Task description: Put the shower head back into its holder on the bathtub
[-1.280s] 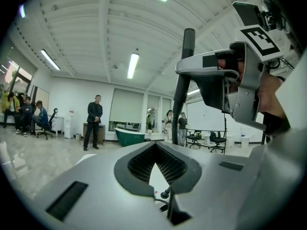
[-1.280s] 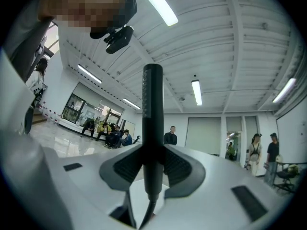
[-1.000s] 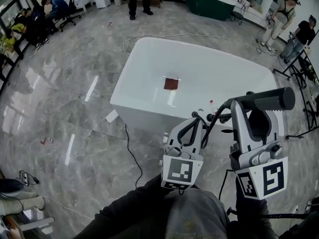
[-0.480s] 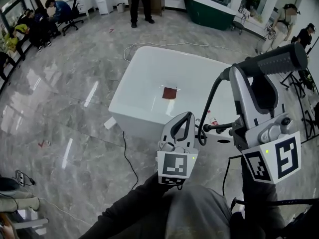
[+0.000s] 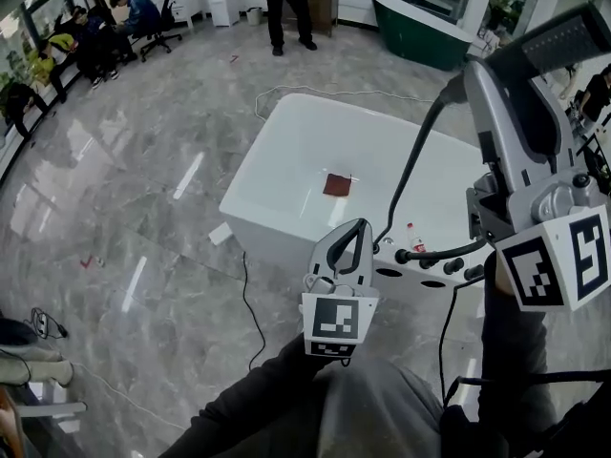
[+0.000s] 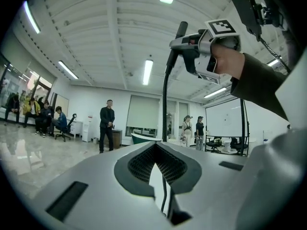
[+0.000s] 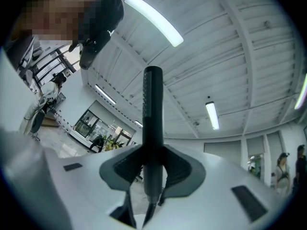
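My right gripper (image 5: pixel 520 79) is shut on the black shower head (image 5: pixel 563 38) and holds it high at the right, above the white bathtub (image 5: pixel 286 160). In the right gripper view the shower head's handle (image 7: pixel 153 109) stands upright between the pads. Its dark hose (image 5: pixel 412 175) curves down to the tub's near deck, where black fittings (image 5: pixel 425 254) and dark holes (image 5: pixel 387 273) sit. My left gripper (image 5: pixel 349 241) is shut and empty, hovering just before that deck. In the left gripper view the hose (image 6: pixel 165 95) rises beyond the closed jaws.
A red-brown cloth (image 5: pixel 337 184) lies inside the tub. A black cable (image 5: pixel 250 294) trails over the marble floor, and a white sheet (image 5: pixel 221 234) lies by the tub's corner. A dark green tub (image 5: pixel 420 29) stands behind. People sit at the far left (image 5: pixel 57 51).
My right gripper has lifted the shower head upward and to the right, drawing the hose up with it. The left gripper has stayed near the tub deck.
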### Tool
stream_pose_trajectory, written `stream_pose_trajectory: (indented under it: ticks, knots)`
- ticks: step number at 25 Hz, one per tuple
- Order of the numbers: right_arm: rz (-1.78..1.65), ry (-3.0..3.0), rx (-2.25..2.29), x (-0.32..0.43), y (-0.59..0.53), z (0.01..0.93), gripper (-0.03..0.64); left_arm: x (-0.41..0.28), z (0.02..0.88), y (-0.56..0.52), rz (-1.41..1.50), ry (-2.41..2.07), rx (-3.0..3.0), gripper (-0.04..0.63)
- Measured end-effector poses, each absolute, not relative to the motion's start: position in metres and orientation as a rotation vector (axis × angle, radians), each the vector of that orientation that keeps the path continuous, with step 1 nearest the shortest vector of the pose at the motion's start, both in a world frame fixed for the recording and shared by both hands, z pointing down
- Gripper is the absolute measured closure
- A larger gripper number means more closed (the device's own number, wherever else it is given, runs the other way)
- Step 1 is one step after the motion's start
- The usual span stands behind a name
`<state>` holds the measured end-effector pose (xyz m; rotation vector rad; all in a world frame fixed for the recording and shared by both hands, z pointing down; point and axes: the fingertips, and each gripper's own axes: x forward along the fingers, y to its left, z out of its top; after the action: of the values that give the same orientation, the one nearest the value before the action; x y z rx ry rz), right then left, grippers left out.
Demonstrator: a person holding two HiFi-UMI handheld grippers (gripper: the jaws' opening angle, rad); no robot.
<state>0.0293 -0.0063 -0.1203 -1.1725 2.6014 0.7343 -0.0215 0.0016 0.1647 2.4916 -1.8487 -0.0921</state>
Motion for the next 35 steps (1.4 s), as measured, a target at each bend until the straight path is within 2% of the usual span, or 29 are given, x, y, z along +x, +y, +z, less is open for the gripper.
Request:
stream_pose_trajectory:
  ticks: [9,20,29,35]
  knots:
    - [0.430,2.721,-1.297,0.054,-0.033,-0.018,0.477,-0.012,0.188,-0.006,0.000,-1.796,2.483,0.592]
    - [0.193,2.769,-1.441,0.096,-0.037,0.065,0.477,0.014,0.212,-0.020,0.090,-1.698,2.505,0.592]
    - [0.166,2.800,-1.363,0.108,-0.061,0.070,0.477,0.034,0.225,-0.035,0.137,-1.714,2.465,0.592]
    - [0.294,2.752,-1.261,0.103,-0.073,0.025,0.477,0.030,0.221,-0.040,0.113,-1.803,2.419,0.592]
